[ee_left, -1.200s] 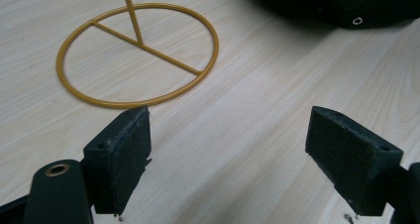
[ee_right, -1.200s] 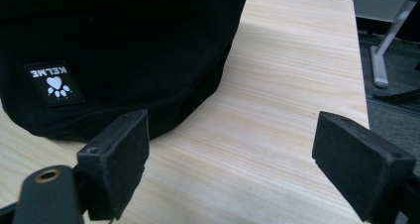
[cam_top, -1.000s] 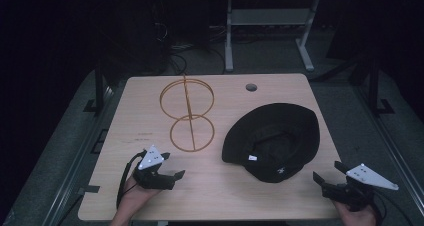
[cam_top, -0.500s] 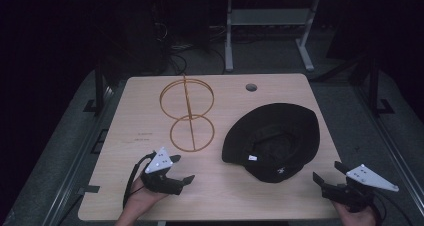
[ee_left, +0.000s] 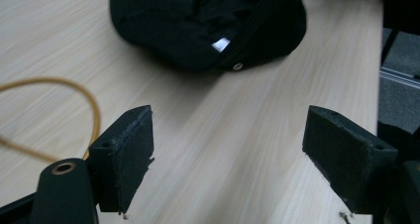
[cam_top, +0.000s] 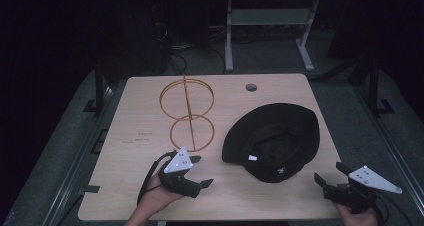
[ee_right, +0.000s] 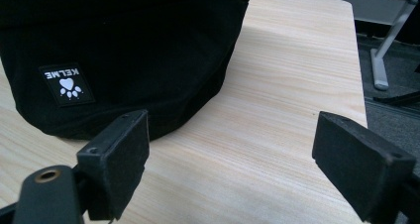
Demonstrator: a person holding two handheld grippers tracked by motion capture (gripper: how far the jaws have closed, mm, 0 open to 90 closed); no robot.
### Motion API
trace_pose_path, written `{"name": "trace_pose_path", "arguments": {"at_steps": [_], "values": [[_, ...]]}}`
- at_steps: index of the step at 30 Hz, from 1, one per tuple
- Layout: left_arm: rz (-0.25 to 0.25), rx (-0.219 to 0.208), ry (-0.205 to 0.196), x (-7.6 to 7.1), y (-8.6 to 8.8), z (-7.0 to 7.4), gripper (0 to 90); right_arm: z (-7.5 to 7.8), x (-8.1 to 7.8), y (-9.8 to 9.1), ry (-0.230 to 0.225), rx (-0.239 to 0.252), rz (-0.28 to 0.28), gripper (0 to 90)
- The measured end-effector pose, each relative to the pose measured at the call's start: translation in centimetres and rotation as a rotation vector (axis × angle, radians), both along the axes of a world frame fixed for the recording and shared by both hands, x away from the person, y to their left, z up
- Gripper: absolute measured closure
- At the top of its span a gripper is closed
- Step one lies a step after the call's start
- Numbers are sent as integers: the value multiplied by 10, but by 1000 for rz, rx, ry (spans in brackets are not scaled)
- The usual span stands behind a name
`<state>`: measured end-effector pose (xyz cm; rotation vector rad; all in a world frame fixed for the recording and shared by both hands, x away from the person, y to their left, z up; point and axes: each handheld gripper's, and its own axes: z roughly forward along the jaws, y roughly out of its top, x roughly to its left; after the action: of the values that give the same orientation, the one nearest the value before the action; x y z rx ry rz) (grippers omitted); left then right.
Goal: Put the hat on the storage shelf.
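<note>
A black bucket hat [cam_top: 274, 138] lies upside down on the right half of the wooden table [cam_top: 135, 126], its opening facing up and its brim spreading widest from the near left to the far right, with a white label and a snap on the near edge. The left gripper [cam_top: 199, 171] hovers low over the near left of the table, jaws spread wide and empty, aimed rightward at the hat, with a gold wire stand [cam_top: 187, 113] of two rings just beyond it. The right gripper [cam_top: 330, 175] sits at the table's near right corner, jaws likewise released, pointing left at the hat's side where a paw-print patch [ee_right: 67, 84] shows
</note>
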<state>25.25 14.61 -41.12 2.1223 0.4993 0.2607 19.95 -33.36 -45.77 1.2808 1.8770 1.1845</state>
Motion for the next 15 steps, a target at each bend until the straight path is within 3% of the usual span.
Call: {"name": "trace_pose_path", "arguments": {"at_steps": [7,15], "values": [[-71,-6,-16,0,-25,14,208,0,0,1,2,1,11,140],[-133,27,-31,6,-53,25,223,0,0,2,4,4,24,140]]}}
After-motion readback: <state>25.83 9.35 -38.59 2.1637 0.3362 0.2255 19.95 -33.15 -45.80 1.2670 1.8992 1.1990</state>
